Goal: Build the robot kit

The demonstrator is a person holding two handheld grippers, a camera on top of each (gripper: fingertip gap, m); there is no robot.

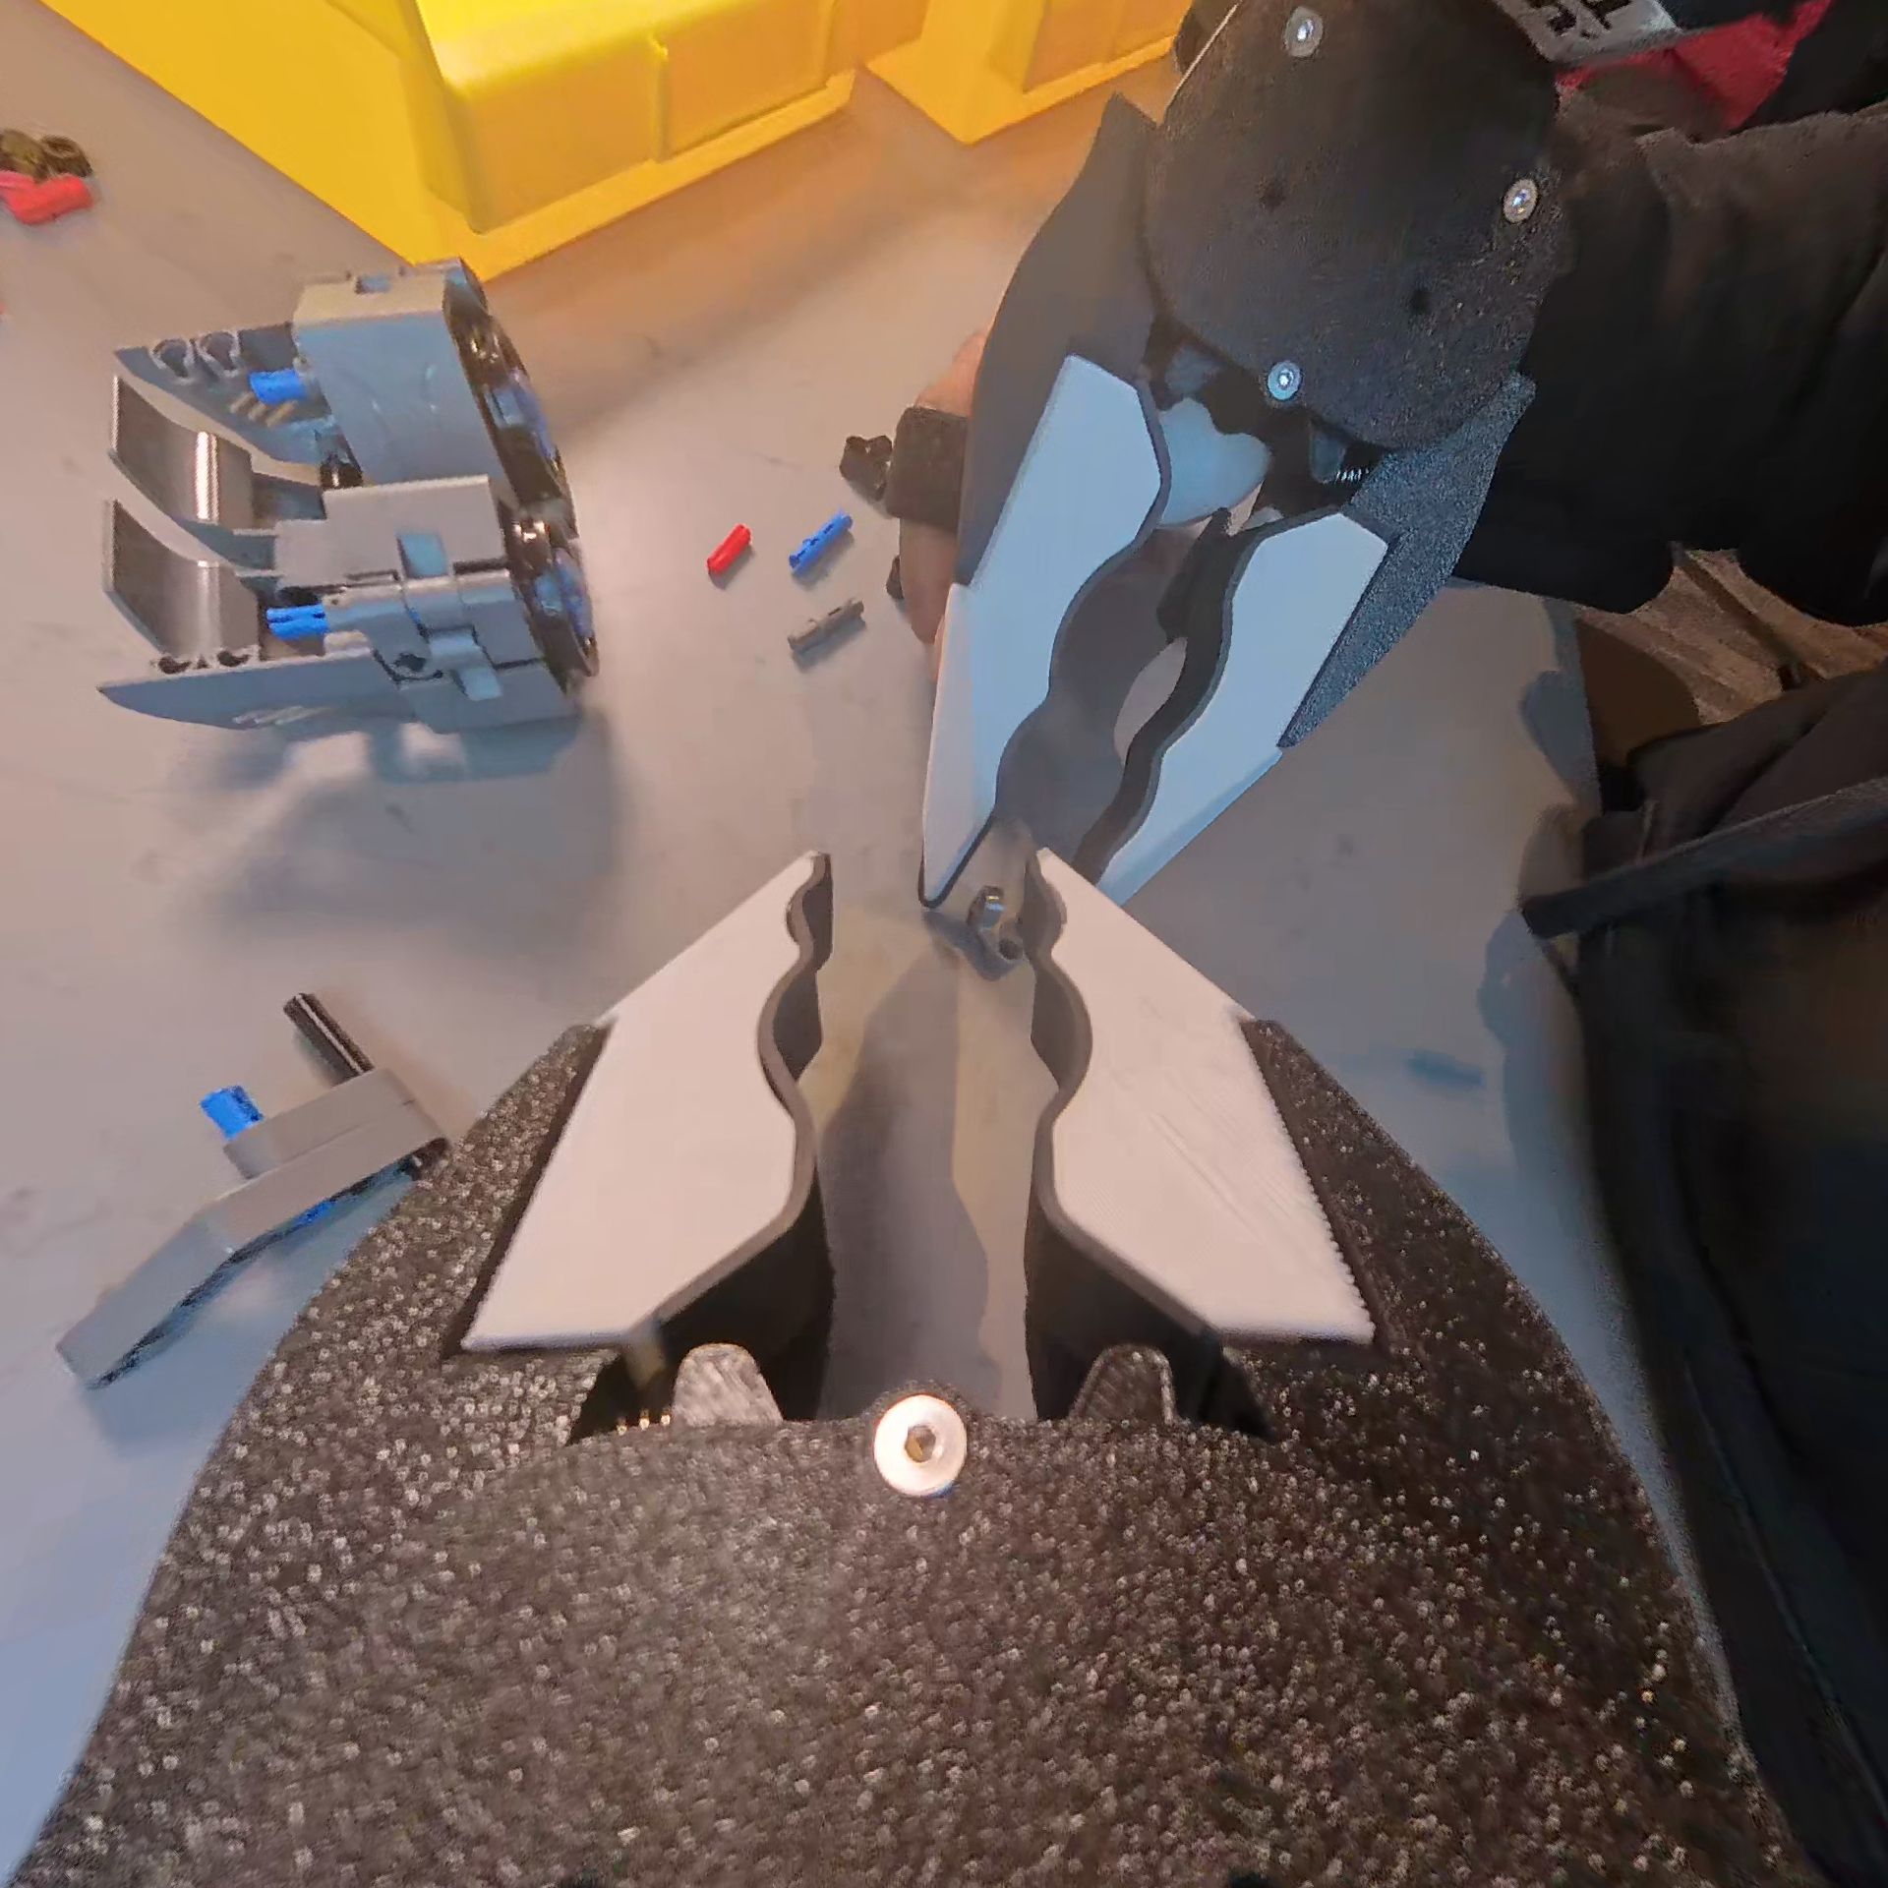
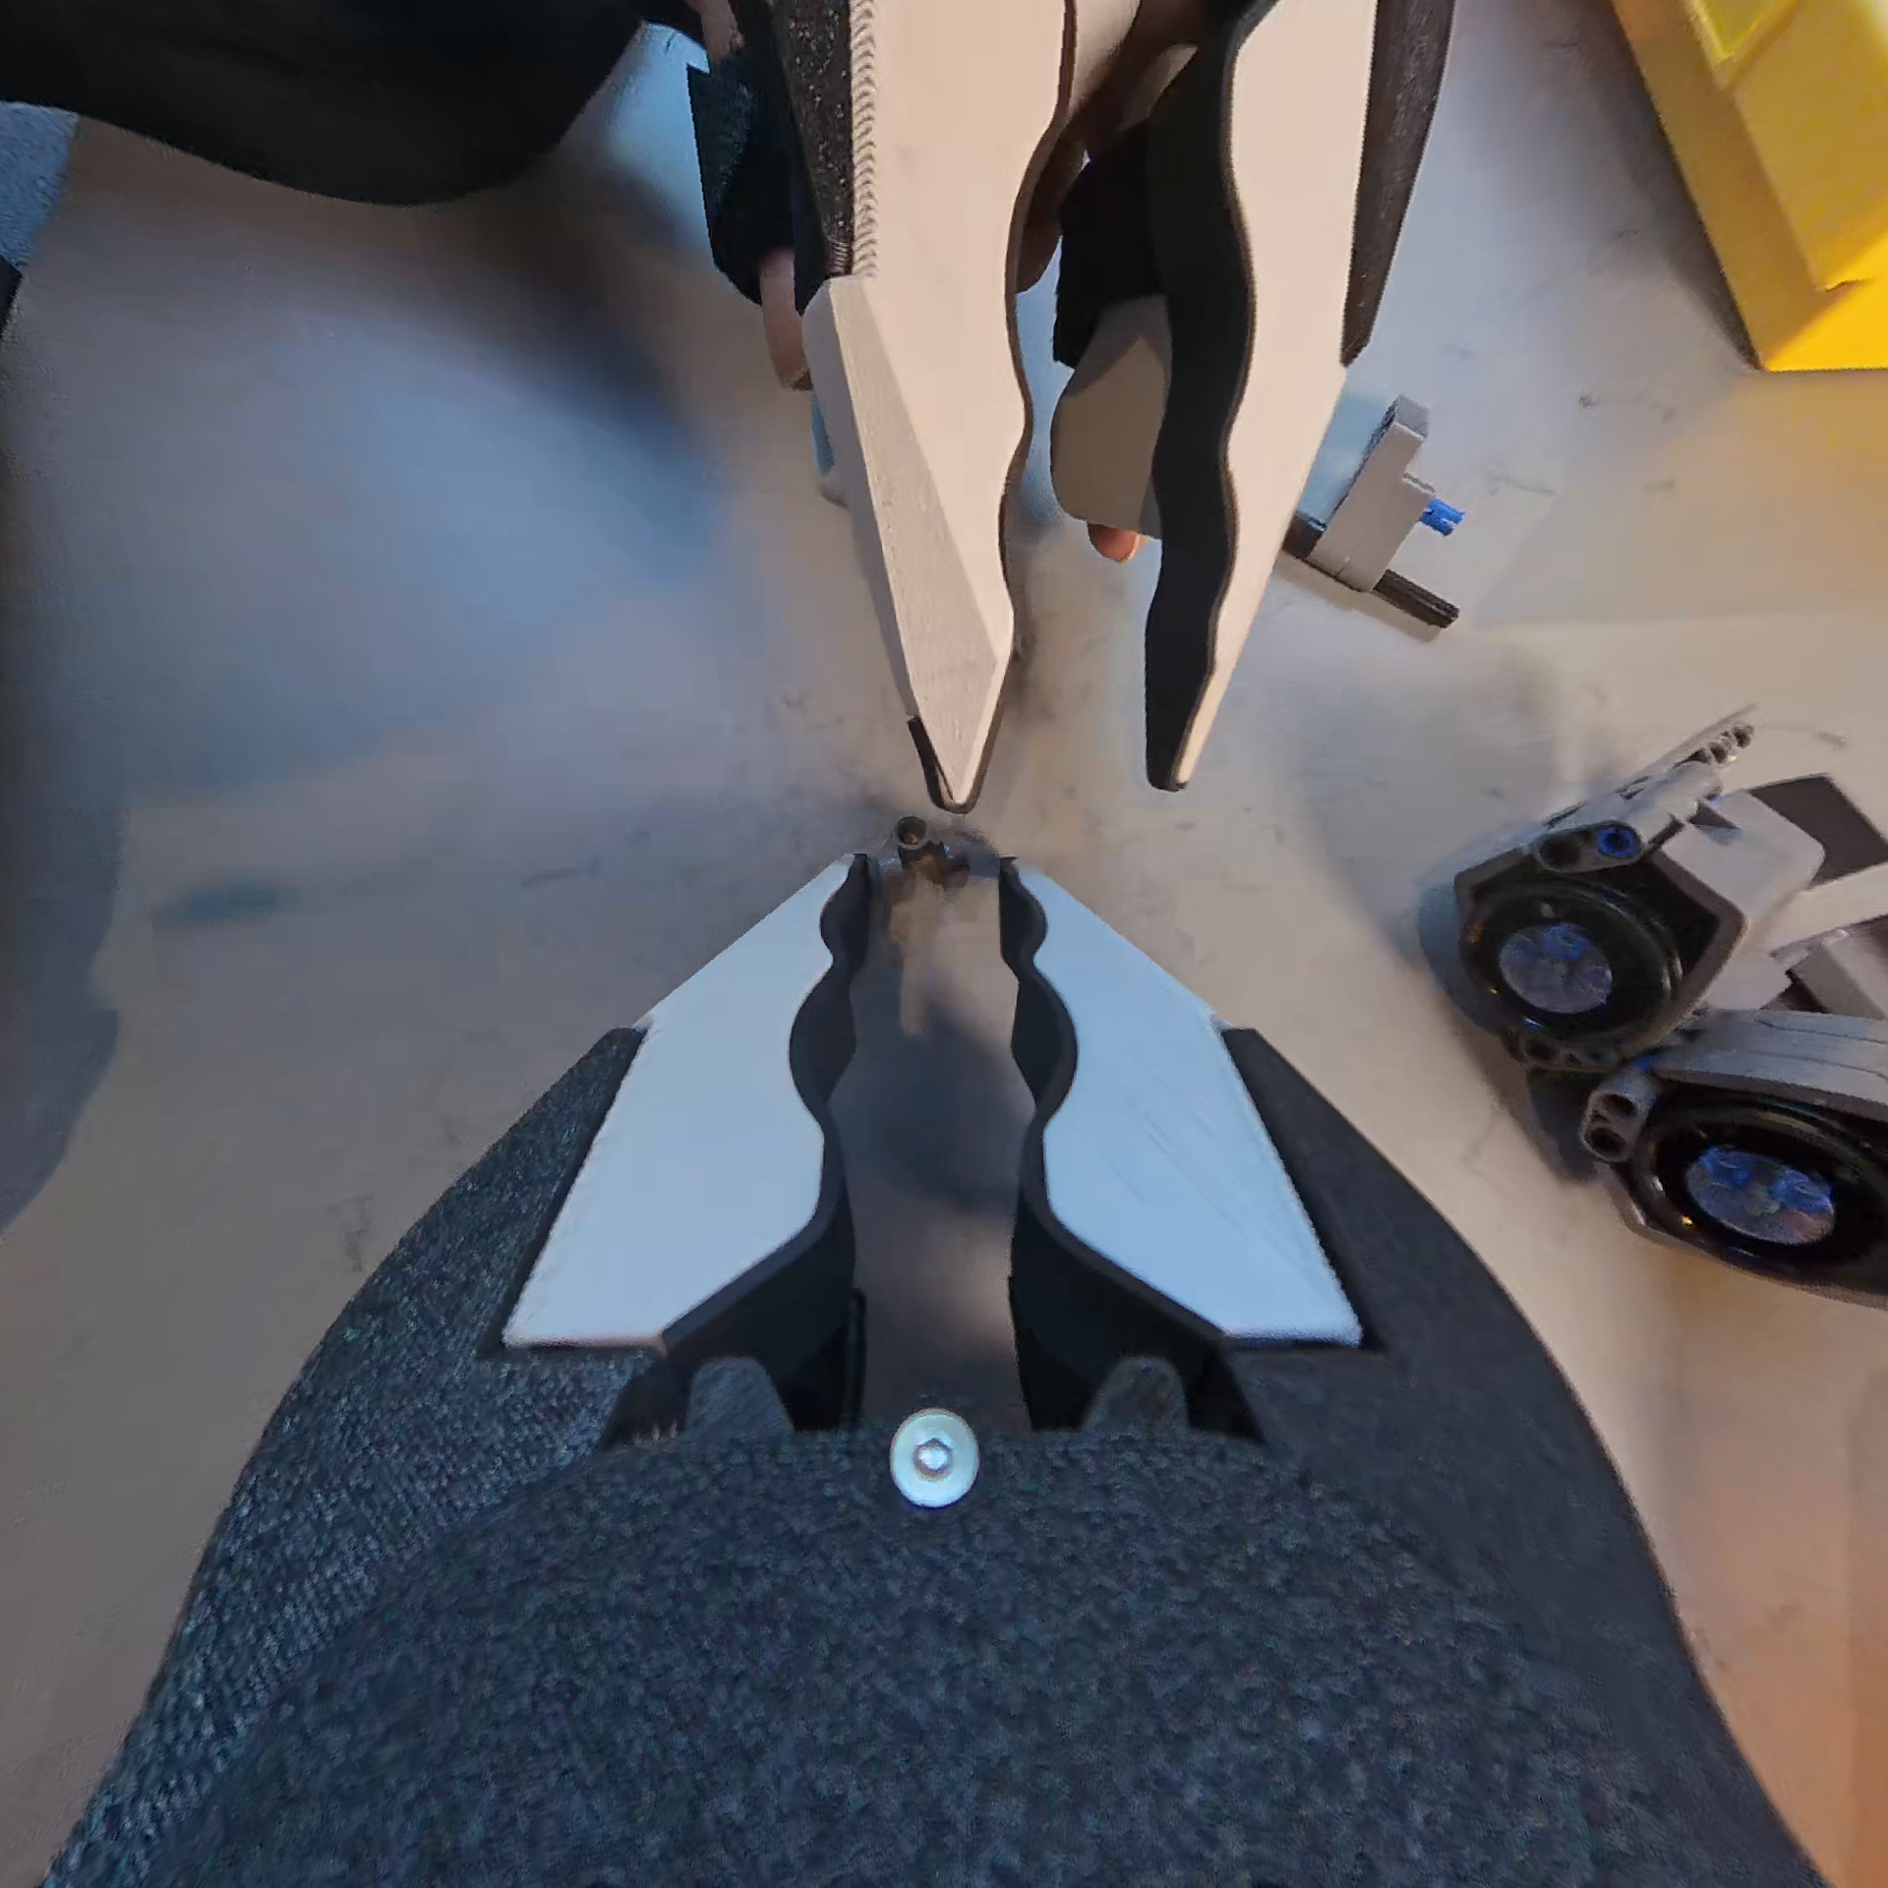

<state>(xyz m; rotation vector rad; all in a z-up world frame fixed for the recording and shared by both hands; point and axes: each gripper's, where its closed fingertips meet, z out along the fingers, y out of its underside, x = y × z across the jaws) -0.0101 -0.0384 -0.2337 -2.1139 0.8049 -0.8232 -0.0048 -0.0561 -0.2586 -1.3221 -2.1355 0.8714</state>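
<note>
A small dark grey connector piece [image 2: 925, 863] sits between the fingertips of my right gripper [image 2: 932, 868], which is closed on it just above the pale table [image 2: 409, 817]. In the left wrist view the right gripper [image 1: 1022, 894] comes in from the upper right, with the piece [image 1: 989, 919] at its tips. My left gripper [image 1: 930, 868] is open and empty, and its right fingertip almost touches the piece. In the right wrist view the left gripper [image 2: 1057, 787] points down from the top, jaws apart.
A grey twin-engine brick assembly [image 1: 347, 511] [image 2: 1686, 1022] lies on the table. A grey beam with a black axle and blue pin [image 1: 255, 1206] [image 2: 1369, 490] lies nearby. Loose red [image 1: 728, 550], blue [image 1: 820, 539] and grey [image 1: 826, 625] pins. Yellow bins [image 1: 613, 102] [image 2: 1778, 174]. Less than 4 cm separates the two grippers' tips.
</note>
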